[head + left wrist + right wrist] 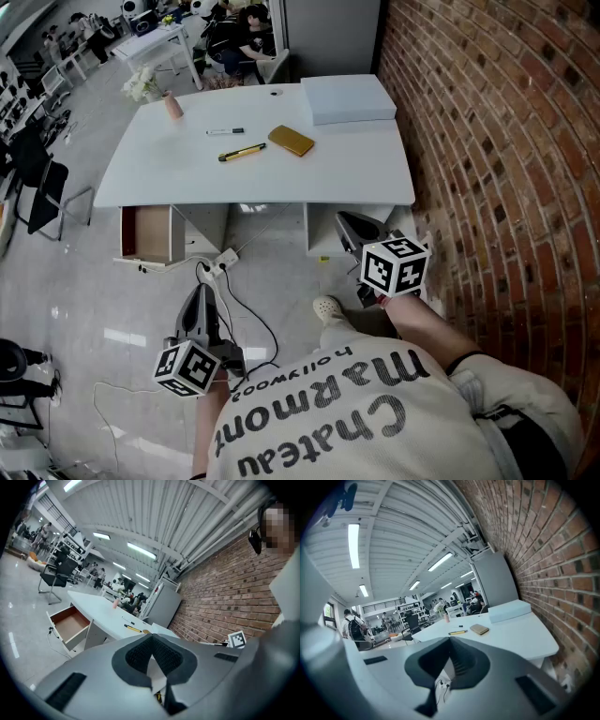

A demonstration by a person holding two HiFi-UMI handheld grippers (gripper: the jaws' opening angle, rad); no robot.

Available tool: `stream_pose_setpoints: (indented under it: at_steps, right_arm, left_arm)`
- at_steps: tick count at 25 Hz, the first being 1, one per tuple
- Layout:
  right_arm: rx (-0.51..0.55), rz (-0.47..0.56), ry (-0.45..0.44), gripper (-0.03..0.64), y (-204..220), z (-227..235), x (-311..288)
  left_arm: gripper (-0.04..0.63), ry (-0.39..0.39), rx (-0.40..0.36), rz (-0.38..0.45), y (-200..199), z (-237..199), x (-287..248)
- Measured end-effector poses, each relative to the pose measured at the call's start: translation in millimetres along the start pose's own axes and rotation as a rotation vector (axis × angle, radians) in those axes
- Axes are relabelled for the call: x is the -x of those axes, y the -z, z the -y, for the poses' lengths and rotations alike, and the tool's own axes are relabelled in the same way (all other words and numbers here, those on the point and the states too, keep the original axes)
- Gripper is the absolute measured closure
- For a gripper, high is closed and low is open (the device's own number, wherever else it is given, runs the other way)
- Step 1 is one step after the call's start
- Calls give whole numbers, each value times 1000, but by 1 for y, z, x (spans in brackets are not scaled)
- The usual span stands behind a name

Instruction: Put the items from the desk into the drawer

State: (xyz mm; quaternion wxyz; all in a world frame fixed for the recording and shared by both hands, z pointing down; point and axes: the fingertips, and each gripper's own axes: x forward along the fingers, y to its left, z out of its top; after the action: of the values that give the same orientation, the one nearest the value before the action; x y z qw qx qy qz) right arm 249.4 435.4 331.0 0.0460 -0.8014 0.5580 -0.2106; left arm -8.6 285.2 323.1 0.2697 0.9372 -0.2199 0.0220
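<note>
Standing back from the desk [366, 173], the person holds both grippers out low in the head view, well short of anything on it. The left gripper [201, 292] sits at the lower left of the frame over the floor, its claw pressed together with nothing between the pads (its own view shows the two dark pads meeting at the tip). The right gripper [345, 221] is at centre right, just below the desk's near edge and close to the brick wall [506, 141]; its claw is pressed together too and holds nothing.

All the items lie on the desk top in the upper middle of the frame. A black marker [225, 131] lies just above a yellow and black pen [242, 152], and a tan notebook [292, 141] lies just to the right of them. A pink vase [173, 106] with white flowers stands near the desk's upper left corner, and a flat pale blue box [349, 98] sits at the upper right corner.

The drawer [148, 234] hangs pulled open under the desk's left end, its brown inside bare. A power strip [221, 262] with a black cable lies on the floor between the drawer and the left gripper.
</note>
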Motion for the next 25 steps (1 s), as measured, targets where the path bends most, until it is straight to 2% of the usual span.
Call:
stream_pose_setpoints:
  at_steps: [5, 10, 16, 25]
  right_arm:
    - [-12, 2, 33, 613, -1, 18, -20]
    - [-19, 11, 85, 612, -8, 47, -54]
    - [-51, 12, 53, 610, -34, 77, -123]
    - [-64, -1, 0, 604, -95, 121, -222]
  left_arm:
    - [592, -7, 8, -13, 0, -11, -16]
    - [593, -37, -4, 9, -10, -26, -46]
    - [593, -75, -12, 41, -41, -44, -106]
    - [592, -111, -20, 67, -84, -58, -202]
